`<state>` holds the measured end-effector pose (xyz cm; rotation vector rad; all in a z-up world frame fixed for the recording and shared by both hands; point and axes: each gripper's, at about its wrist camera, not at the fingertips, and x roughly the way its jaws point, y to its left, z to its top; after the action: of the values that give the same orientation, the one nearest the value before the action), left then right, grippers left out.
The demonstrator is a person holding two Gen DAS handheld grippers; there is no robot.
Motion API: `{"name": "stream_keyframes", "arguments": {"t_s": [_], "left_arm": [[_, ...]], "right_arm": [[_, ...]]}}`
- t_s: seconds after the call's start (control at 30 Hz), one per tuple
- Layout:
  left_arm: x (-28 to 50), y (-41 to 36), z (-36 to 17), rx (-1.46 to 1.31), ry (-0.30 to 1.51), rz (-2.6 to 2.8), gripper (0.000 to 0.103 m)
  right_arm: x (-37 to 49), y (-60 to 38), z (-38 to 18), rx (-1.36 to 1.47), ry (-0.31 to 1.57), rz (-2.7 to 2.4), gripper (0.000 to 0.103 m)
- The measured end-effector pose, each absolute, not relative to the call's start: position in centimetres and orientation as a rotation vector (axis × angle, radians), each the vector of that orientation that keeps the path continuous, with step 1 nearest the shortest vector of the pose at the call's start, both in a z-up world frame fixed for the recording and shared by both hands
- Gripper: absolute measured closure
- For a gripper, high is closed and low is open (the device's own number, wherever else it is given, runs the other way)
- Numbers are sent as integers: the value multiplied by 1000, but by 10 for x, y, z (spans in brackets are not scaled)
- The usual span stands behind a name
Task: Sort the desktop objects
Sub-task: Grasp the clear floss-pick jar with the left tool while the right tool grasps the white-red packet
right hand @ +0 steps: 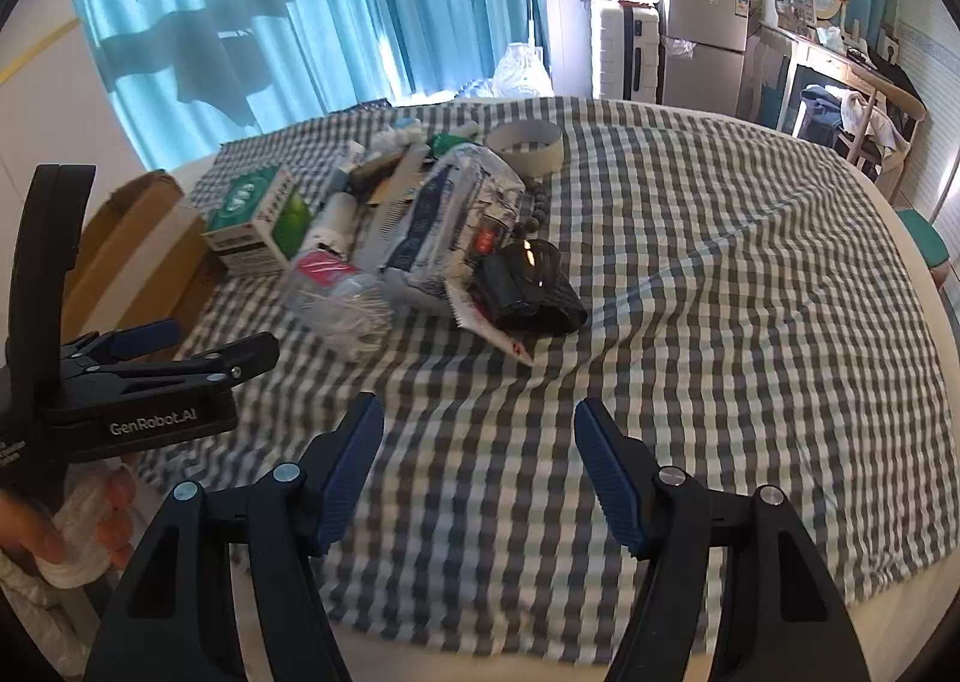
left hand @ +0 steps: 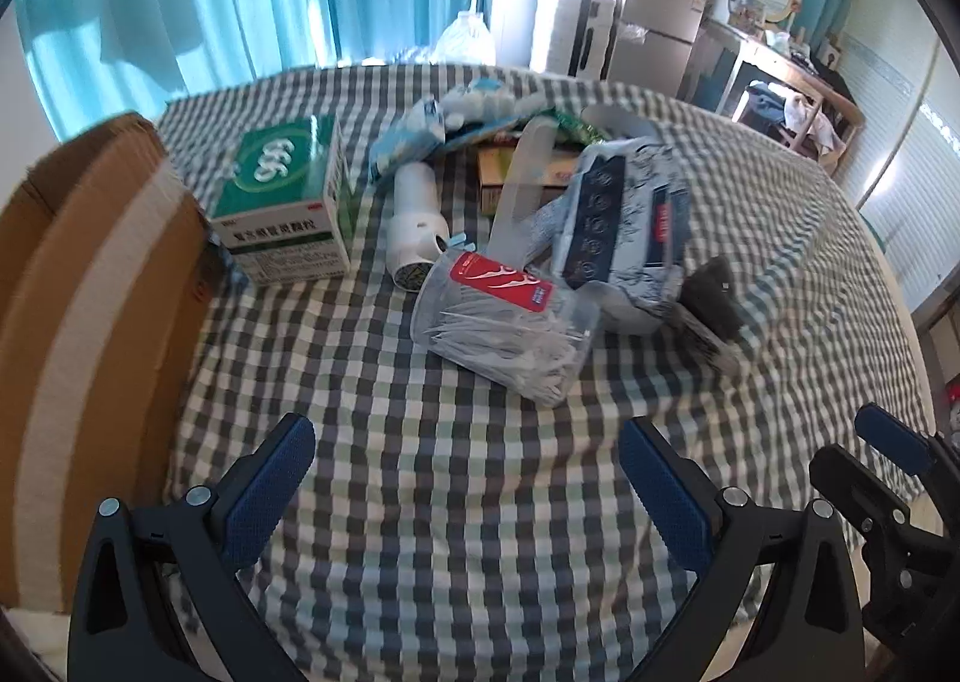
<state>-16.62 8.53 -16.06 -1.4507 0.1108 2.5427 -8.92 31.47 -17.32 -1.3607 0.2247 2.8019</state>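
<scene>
Desk [left hand: 480, 502] under a checked cloth, cardboard box [left hand: 90, 292] at its left edge, clutter heaped just right of the box. Biggest item there is the green and white carton [left hand: 282, 208], touching the box side. Right of it a printed blue-white pouch [left hand: 624, 220], then a black bundle [right hand: 528, 286] at the heap's right end. Nearest piece is the clear cotton-swab tub [left hand: 510, 334] with a red label, lying on its side, long axis running diagonally from upper left to lower right in the left wrist view.

Left gripper [left hand: 462, 478]: fingers spread wide, nothing between them, over bare cloth with the tub straight ahead. Right gripper [right hand: 480, 472]: fingers partly spread, also empty, the black bundle ahead and slightly left, the tub further left.

My read: left is the nearer hand for the tub, and the fingers should straddle it across the short axis
</scene>
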Motion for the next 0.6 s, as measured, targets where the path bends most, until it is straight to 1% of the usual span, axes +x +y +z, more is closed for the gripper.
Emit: {"name": "stream_keyframes", "arguments": {"t_s": [0.2,0.3,0.33,0.37,0.47,0.53,0.57,0.6], "left_arm": [[-185,97,-184,-1439,117,2533,0],[-193,103,-190,-1419,151,2540,0],[-197,103,-194,-1422,155,2549,0],[-200,102,-196,-1425,147,2545,0],[-211,101,-202,-1439,96,2507,0],[-214,104,-203,-1423,123,2509,0],[-215,107,-203,-1408,152,2513,0],[-216,109,-202,-1397,174,2516,0]], "right_arm": [[-132,326,-207,-1451,224,2774,37],[-154,323,-223,-1496,216,2774,37],[-162,321,-228,-1510,203,2766,37],[-167,320,-233,-1522,203,2760,41],[-181,321,-247,-1580,249,2712,43],[-184,321,-253,-1568,270,2717,46],[-185,321,-255,-1573,266,2720,53],[-186,320,-256,-1573,252,2720,68]]}}
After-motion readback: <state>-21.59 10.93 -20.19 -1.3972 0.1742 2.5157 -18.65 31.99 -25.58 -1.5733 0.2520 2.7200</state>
